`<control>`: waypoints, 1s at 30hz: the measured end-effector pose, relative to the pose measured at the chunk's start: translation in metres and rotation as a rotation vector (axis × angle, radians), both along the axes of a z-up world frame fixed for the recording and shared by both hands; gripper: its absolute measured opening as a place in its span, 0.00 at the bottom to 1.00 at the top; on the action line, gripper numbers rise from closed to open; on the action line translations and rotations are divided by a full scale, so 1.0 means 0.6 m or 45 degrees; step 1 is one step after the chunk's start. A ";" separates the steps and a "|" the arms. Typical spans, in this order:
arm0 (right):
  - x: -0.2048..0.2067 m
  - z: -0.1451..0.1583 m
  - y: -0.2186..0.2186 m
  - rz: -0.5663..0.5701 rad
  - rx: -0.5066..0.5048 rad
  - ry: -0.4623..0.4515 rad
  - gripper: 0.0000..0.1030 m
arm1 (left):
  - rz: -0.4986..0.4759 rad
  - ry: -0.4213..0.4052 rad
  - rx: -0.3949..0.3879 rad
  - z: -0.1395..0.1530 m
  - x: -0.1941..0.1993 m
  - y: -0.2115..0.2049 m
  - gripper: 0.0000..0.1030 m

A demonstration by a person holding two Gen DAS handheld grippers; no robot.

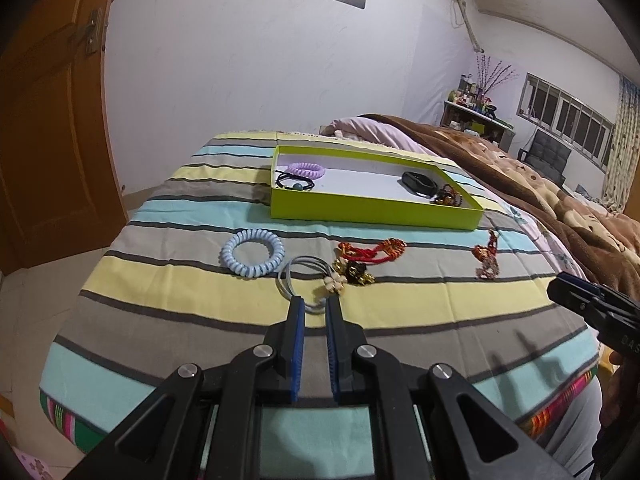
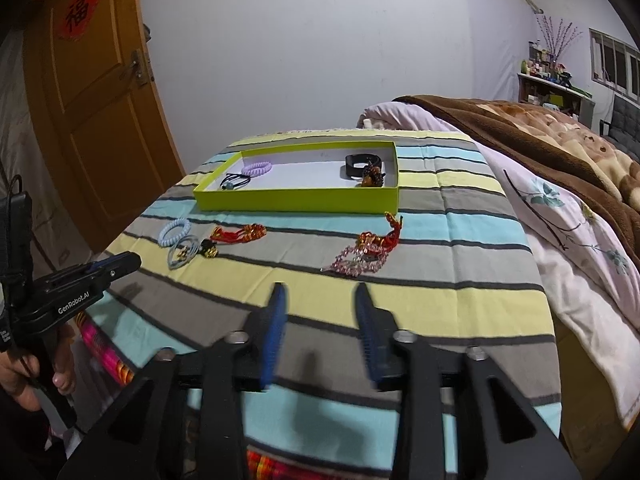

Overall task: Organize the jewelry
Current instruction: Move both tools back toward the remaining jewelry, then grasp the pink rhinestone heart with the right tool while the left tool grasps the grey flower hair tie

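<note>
A lime-green tray (image 1: 372, 210) (image 2: 296, 199) lies on the striped bedspread and holds a purple coil tie (image 1: 306, 170), a black hair tie (image 1: 294, 184), a black band (image 1: 418, 182) and a brown bead bracelet (image 1: 448, 196). In front of it lie a pale blue coil tie (image 1: 253, 253) (image 2: 175, 230), a grey hair tie with flower beads (image 1: 308, 280) (image 2: 182, 254), a red cord bracelet with gold charms (image 1: 368, 256) (image 2: 238, 234), and a pink-and-red beaded bracelet (image 1: 487, 260) (image 2: 366, 254). My left gripper (image 1: 315, 305) is narrowly open around the grey tie's near edge. My right gripper (image 2: 322, 294) is open and empty, short of the pink bracelet.
A brown blanket (image 2: 560, 136) and a pink floral quilt (image 2: 580, 240) cover the bed to the right. A wooden door (image 2: 92, 112) stands at the left. The bedspread's front edge (image 1: 120, 412) drops off below the left gripper. A shelf with clutter (image 1: 476, 116) is at the far wall.
</note>
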State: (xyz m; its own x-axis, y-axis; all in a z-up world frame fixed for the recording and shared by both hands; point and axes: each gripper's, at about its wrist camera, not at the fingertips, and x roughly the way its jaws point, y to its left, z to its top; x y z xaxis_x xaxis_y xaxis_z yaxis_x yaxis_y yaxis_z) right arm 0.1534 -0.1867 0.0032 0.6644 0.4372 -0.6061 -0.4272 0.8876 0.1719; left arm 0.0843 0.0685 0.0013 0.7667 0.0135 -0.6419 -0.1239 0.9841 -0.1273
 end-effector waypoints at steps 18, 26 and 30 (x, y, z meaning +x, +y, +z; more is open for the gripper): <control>0.104 -0.032 0.044 -0.153 -0.024 0.137 0.48 | 0.070 0.156 -0.040 -0.040 0.095 0.026 0.10; 0.131 -0.048 0.050 -0.225 -0.080 0.190 0.48 | 0.091 0.200 0.003 -0.052 0.115 0.020 0.11; 0.143 -0.061 0.041 -0.266 -0.093 0.237 0.48 | 0.093 0.208 0.079 -0.055 0.122 0.009 0.11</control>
State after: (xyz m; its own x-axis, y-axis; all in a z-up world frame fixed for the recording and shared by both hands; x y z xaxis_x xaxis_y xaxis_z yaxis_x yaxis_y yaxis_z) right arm 0.2390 -0.1618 -0.0333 0.6100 0.2534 -0.7508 -0.2010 0.9660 0.1627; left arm 0.1573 0.0738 -0.0314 0.6479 0.1087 -0.7539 -0.2095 0.9770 -0.0391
